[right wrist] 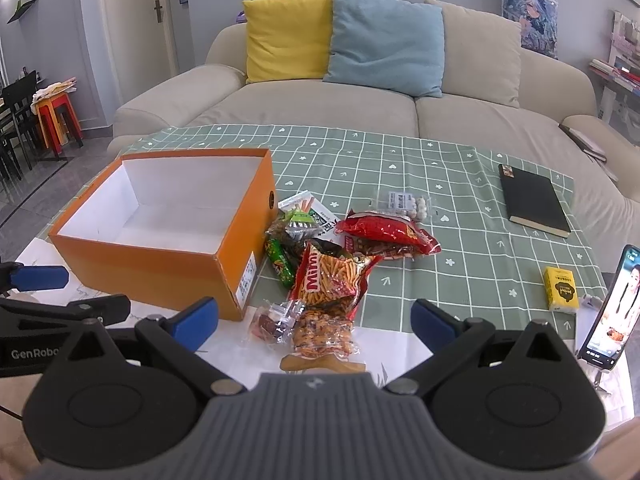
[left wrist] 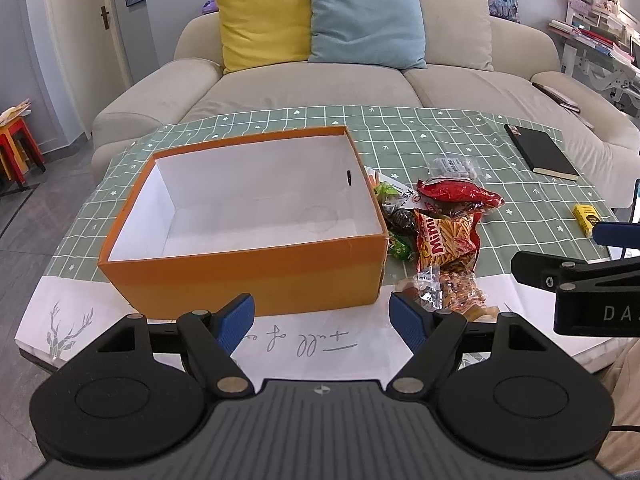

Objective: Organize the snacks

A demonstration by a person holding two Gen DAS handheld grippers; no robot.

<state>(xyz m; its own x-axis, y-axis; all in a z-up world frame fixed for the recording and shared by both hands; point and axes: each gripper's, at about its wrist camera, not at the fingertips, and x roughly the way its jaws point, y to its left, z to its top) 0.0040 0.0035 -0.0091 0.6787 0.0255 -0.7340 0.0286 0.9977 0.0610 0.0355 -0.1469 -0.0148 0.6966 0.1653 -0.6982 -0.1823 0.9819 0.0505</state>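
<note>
An open orange box (left wrist: 248,268) with a white, empty inside stands on the table; it also shows in the right wrist view (right wrist: 160,264). A pile of snack packets lies right of it: a Mimi stick-snack bag (right wrist: 332,276), a red bag (right wrist: 384,232), a clear nut packet (right wrist: 320,332), green packets (right wrist: 280,260) and a packet of white balls (right wrist: 408,204). In the left wrist view the Mimi bag (left wrist: 444,236) and nut packet (left wrist: 452,288) show. My left gripper (left wrist: 322,320) is open and empty in front of the box. My right gripper (right wrist: 316,320) is open and empty just before the nut packet.
A black notebook (right wrist: 532,200), a yellow small box (right wrist: 560,288) and a propped phone (right wrist: 612,312) lie right on the green checked cloth (right wrist: 460,248). A beige sofa (right wrist: 360,108) with cushions stands behind the table. The right gripper's body shows in the left wrist view (left wrist: 580,280).
</note>
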